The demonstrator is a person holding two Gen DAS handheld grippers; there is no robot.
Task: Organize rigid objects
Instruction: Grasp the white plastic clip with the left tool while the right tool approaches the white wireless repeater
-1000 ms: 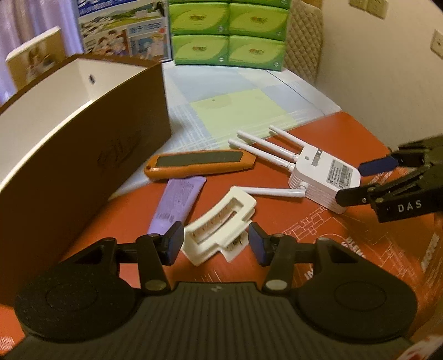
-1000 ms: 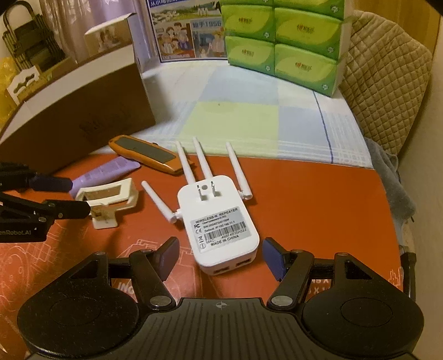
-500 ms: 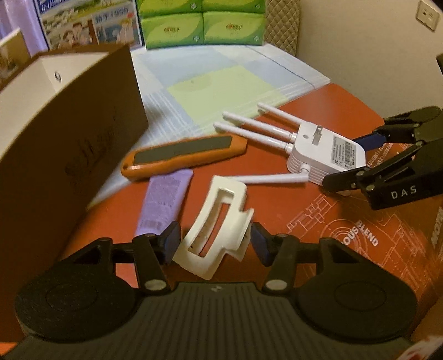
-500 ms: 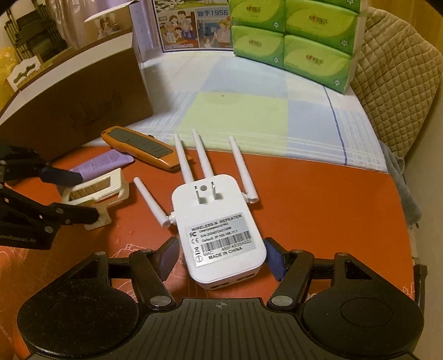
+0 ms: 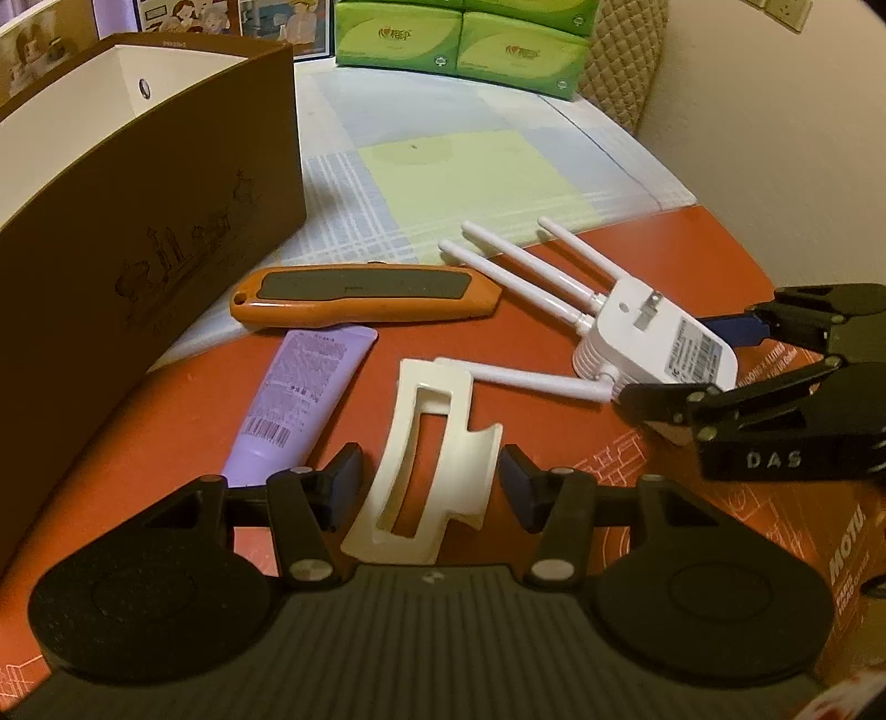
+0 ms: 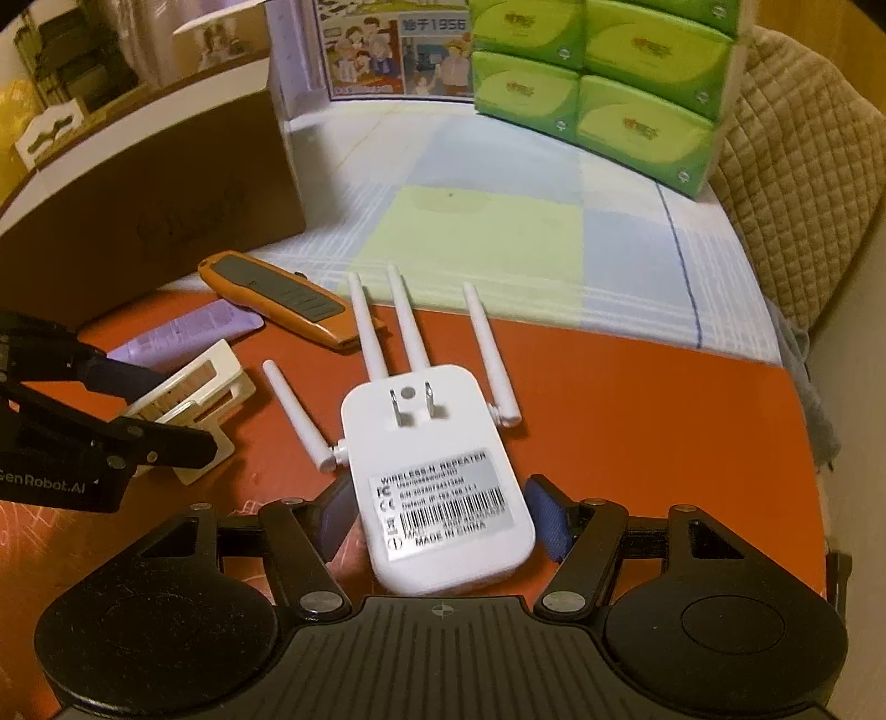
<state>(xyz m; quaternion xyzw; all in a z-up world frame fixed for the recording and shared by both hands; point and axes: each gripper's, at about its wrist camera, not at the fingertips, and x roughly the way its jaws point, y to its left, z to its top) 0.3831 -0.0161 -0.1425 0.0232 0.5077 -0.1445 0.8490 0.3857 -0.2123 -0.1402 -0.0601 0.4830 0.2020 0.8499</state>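
A cream plastic clip [image 5: 437,443] lies flat on the red mat between the fingers of my left gripper [image 5: 429,482]. That gripper is open, with a narrow gap showing on each side of the clip. A white wireless repeater [image 6: 437,487] with several antennas lies plug-side up between the fingers of my right gripper [image 6: 440,515]. Its blue pads stand close beside the repeater's sides, and the gripper is open. An orange utility knife [image 5: 365,293] and a purple tube [image 5: 304,387] lie just beyond the clip.
A tall brown box [image 5: 138,232] with a white inside stands open at the left. Green tissue packs [image 5: 459,39] are stacked at the back on a checked cloth [image 5: 465,171]. A quilted chair back [image 6: 797,183] stands at the right.
Both grippers have come forward and down. The clip now sits between the left fingers and the repeater between the right fingers. Neither jaw width has visibly changed.
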